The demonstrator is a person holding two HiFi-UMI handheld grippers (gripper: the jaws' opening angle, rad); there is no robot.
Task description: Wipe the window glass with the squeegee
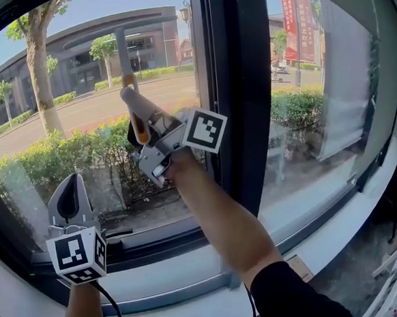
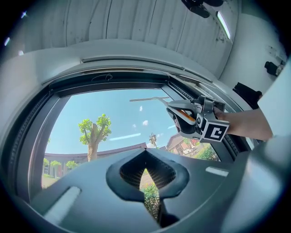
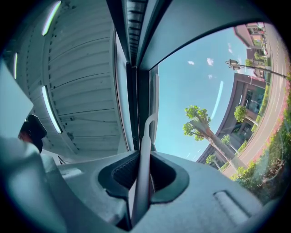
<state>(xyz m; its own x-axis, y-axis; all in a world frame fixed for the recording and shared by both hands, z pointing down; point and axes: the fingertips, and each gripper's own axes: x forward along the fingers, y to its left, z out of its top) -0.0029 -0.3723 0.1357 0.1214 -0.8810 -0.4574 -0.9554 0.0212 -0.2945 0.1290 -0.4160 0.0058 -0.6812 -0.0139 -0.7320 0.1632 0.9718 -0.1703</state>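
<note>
The squeegee stands between the jaws of the right gripper, its shaft rising from them before the upper part of the left pane of window glass, just left of the upright frame post. The left gripper sits lower and further left, near the pane's bottom rail, jaws together and pointing up, well apart from the squeegee. Right of the post lies a second pane, and the sill runs beneath both. Behind the glass a tree stands at the left, a hedge below it, a road behind the hedge
</note>
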